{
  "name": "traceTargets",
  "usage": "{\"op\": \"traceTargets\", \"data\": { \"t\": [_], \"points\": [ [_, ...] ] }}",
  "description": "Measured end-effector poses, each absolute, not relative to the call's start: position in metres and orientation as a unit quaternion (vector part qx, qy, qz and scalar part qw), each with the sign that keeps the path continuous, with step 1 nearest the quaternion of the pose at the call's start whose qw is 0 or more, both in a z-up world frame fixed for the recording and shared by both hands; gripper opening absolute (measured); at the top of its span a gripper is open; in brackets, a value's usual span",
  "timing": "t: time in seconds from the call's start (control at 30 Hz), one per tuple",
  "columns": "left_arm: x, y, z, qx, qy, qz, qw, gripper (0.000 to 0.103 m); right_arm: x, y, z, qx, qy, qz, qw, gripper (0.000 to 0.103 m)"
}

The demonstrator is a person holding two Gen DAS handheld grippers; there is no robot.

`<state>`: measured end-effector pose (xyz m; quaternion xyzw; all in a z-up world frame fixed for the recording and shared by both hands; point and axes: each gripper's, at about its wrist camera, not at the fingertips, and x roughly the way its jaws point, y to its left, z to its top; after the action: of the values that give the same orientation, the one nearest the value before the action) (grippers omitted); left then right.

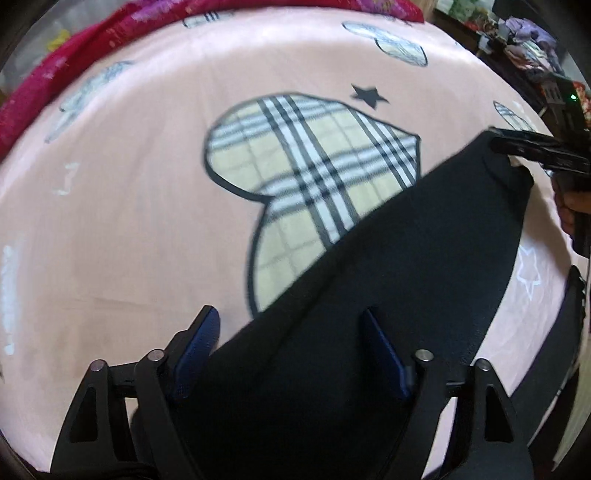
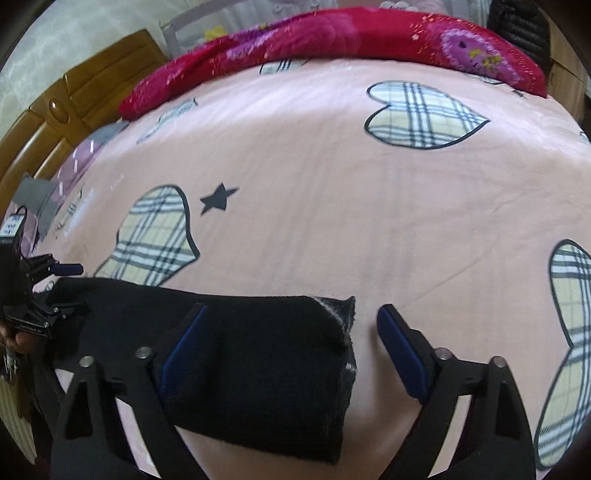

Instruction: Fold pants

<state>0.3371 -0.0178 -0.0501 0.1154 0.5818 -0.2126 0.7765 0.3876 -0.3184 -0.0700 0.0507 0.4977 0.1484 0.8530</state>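
A bed (image 2: 314, 192) fills both views, covered by a pink sheet (image 1: 129, 221) printed with plaid hearts (image 1: 314, 166) and small black stars (image 1: 369, 96). A red flowered blanket (image 2: 332, 33) lies bunched along the far edge, and a wooden headboard (image 2: 74, 96) shows at the left of the right wrist view.

The black pants (image 1: 388, 277) lie on the sheet at the near side of the bed, stretched as a long dark band between the two tools; in the right wrist view their end (image 2: 258, 365) looks folded over, with a pale lining showing at the corner.

The left gripper (image 1: 291, 354) hangs over one end of the pants, its jaws wide apart with cloth between the blue pads, not pinched. The right gripper (image 2: 291, 354) stands over the other end, jaws likewise wide; the left pad lies against the fabric, the right pad is clear over bare sheet.
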Motion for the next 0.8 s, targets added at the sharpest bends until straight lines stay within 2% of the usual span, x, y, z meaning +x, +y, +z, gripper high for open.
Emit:
{"op": "traceTargets", "data": {
  "t": [0.03,0.07,0.1,0.13,0.17,0.2,0.23,0.37,0.8],
  "points": [
    [0.337,-0.02,-0.052,0.118,0.583,-0.216,0.775,0.073,0.39,-0.316,-0.073,0.048,0.502,0.148,0.851,0.073],
    [0.337,-0.021,-0.051,0.117,0.582,-0.22,0.774,0.065,0.392,-0.316,-0.076,0.046,0.505,0.148,0.849,0.065],
    [0.336,-0.023,-0.05,0.114,0.584,-0.229,0.771,0.059,0.393,-0.315,-0.078,0.045,0.506,0.148,0.848,0.052],
    [0.336,-0.023,-0.049,0.111,0.585,-0.234,0.769,0.044,0.393,-0.315,-0.079,0.041,0.505,0.142,0.85,0.038],
    [0.333,-0.025,-0.046,0.108,0.584,-0.241,0.767,0.023,0.392,-0.316,-0.079,0.04,0.501,0.137,0.854,0.032],
    [0.33,-0.026,-0.043,0.113,0.581,-0.241,0.769,0.016,0.391,-0.319,-0.078,0.045,0.498,0.137,0.855,0.019],
    [0.324,-0.027,-0.038,0.125,0.571,-0.241,0.775,0.012,0.388,-0.323,-0.074,0.056,0.491,0.139,0.858,0.013],
    [0.296,-0.03,-0.02,0.125,0.55,-0.256,0.785,0.007,0.376,-0.33,-0.059,0.076,0.465,0.155,0.868,0.011],
    [0.169,-0.044,0.028,0.11,0.505,-0.288,0.806,0.006,0.269,-0.356,-0.013,0.093,0.412,0.215,0.881,0.009]
  ]
}}
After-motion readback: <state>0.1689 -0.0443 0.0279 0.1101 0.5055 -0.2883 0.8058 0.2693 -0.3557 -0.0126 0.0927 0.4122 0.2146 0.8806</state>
